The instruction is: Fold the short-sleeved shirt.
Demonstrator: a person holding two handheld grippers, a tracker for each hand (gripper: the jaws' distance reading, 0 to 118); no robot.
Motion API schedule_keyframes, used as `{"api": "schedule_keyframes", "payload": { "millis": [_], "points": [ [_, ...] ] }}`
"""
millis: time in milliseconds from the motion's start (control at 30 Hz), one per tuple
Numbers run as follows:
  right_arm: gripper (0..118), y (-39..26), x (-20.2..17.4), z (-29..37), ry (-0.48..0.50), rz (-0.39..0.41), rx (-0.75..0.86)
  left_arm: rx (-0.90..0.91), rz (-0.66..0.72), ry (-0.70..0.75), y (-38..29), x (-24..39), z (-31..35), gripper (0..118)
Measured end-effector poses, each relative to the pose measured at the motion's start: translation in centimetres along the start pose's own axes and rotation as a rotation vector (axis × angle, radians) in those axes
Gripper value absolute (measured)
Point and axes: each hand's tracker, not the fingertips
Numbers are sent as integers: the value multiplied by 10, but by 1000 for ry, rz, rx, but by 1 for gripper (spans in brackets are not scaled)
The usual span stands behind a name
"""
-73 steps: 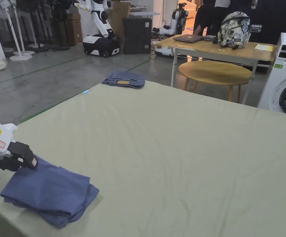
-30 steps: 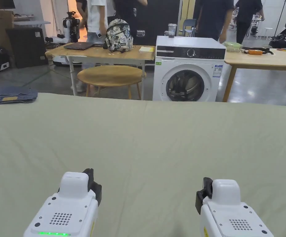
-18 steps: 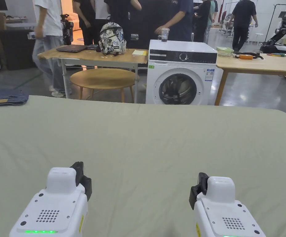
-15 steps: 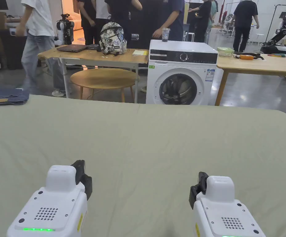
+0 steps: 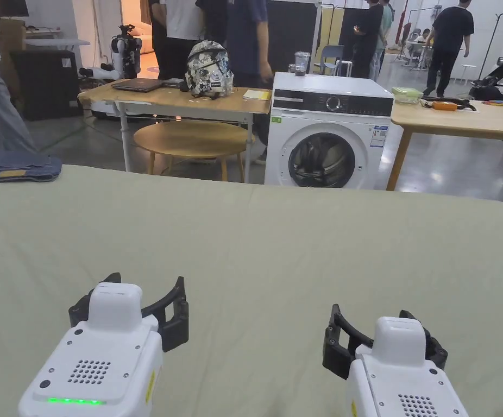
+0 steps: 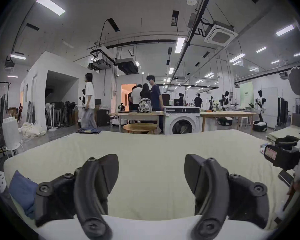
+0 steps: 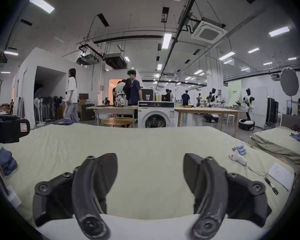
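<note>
Green-sheeted bed [image 5: 299, 239], folded jeans [image 5: 17, 167] far-left, folded blue shirt [image 6: 22, 193], perhaps paper [image 7: 280, 175]

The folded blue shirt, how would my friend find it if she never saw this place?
Start at the big pale green cloth-covered table. Go to its near left corner, beside the left gripper: the folded blue shirt lies there in a soft stack. The folded denim jeans at the far left edge are also blue, but they are thick and carry a tan patch; the shirt is plain.

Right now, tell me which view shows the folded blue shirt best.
The left gripper view: the folded blue shirt lies at the bed's near left corner, partly behind that tool's linkage. The right gripper view catches it smaller at the left edge.
</note>
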Motion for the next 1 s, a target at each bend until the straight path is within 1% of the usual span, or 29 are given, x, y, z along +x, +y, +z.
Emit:
{"api": "schedule_keyframes", "payload": {
  "millis": [33, 133, 200, 267, 333, 433, 533, 667, 767, 833, 900, 967, 1000],
  "points": [
    [90, 0, -1, 0, -1, 2, -4, 5, 4, -1, -1, 0, 1, 81],
    [90, 2, -2, -1, 0, 5, -8, 37, 38, -10, -3, -3, 4, 85],
    [90, 2, -3, -3, 2, 10, -13, 63, 55, -12, -4, -5, 4, 85],
    [90, 2, -3, -5, 9, 17, -19, 89, 44, 12, -4, -6, 4, 85],
    [90, 2, -4, -5, 19, 22, -16, 75, 13, 65, -3, -6, 2, 85],
    [90, 2, -6, -4, 36, 12, -7, 46, 50, 61, 0, -13, -1, 85],
    [91, 2, -6, -5, 57, -21, -3, 35, 69, 76, -1, -18, 0, 85],
    [94, 3, -8, -9, 41, -6, -24, 22, 56, 91, -3, -21, 3, 85],
    [94, 6, -8, -11, 31, -23, -44, 12, 32, 95, -5, -21, 4, 85],
    [94, 8, -10, -11, -18, -27, -62, 3, 19, 92, -6, -20, 5, 85],
    [94, 11, -12, -13, -44, -28, -72, -4, 12, 87, -7, -20, 5, 85],
    [94, 11, -11, -13, -38, -50, -75, -22, 17, 84, -7, -20, 5, 85],
    [94, 11, -10, -12, -25, -75, -82, -35, 29, 79, -8, -20, 5, 85]
  ]
}}
